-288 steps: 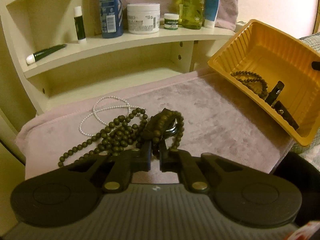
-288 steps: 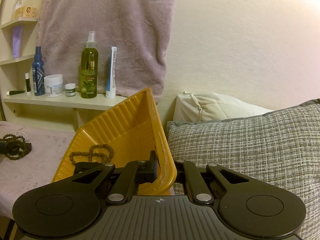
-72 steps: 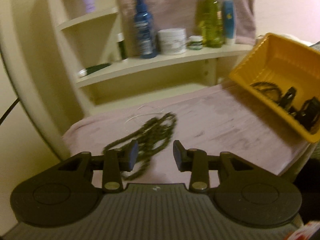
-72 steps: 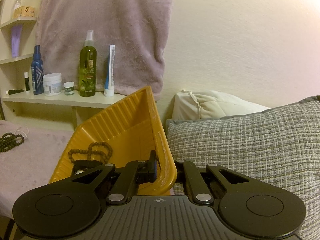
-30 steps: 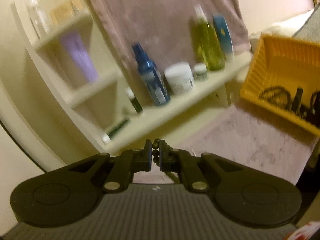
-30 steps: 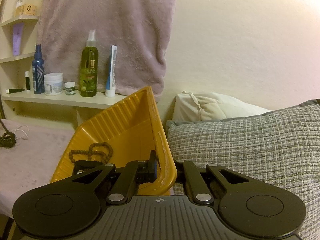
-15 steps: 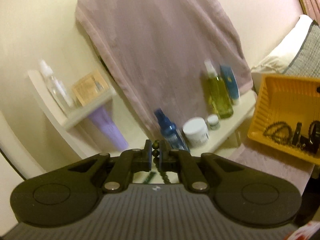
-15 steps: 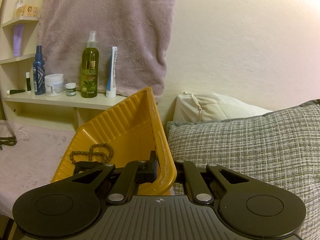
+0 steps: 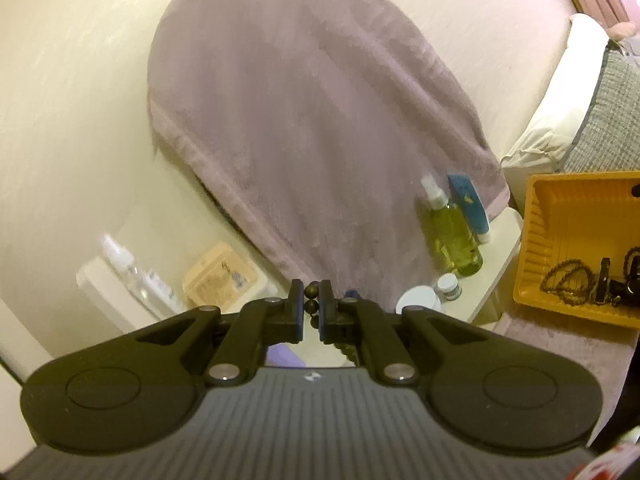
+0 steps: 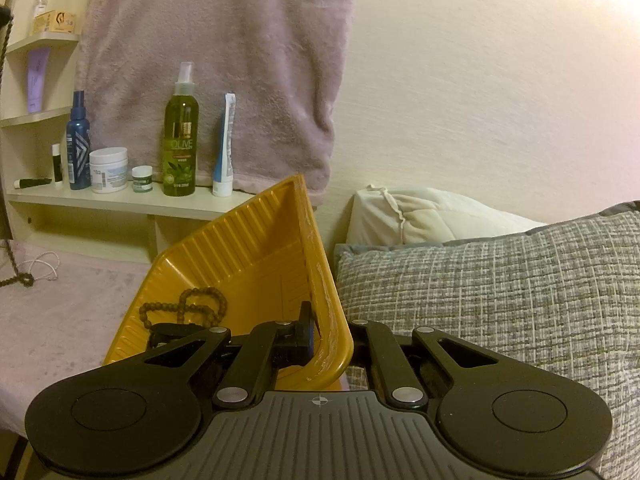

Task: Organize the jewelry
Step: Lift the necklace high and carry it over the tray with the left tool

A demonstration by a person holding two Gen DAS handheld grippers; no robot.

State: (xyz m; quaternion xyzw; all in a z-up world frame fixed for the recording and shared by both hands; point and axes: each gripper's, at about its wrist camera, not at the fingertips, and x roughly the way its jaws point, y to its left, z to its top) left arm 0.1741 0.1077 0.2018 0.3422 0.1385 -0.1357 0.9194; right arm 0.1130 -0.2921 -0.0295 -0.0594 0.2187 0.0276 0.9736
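Observation:
My left gripper [image 9: 311,305] is shut on a dark green bead necklace [image 9: 311,290], raised high in front of the hanging towel. The strand drops below the fingers and out of that view. In the right wrist view the necklace [image 10: 5,80] hangs down the far left edge, and its tail lies on the mauve cloth [image 10: 72,312]. My right gripper [image 10: 332,334] is shut on the near wall of the yellow tray [image 10: 248,248], which is tilted up. The tray [image 9: 576,200] holds a brown bead bracelet [image 10: 188,308] and some dark pieces [image 9: 604,280]. A white pearl strand [image 10: 44,264] lies on the cloth.
A cream shelf [image 10: 120,200] carries a green spray bottle [image 10: 180,140], a blue bottle [image 10: 78,144], a white jar [image 10: 108,170] and tubes. A mauve towel [image 9: 312,128] hangs on the wall. A grey woven pillow [image 10: 500,288] and a white one [image 10: 420,216] lie right of the tray.
My left gripper has risen with the bead necklace and rolled; its view swung from the shelf up to the towel. The strand lifted off the cloth. The right gripper and tray stayed still.

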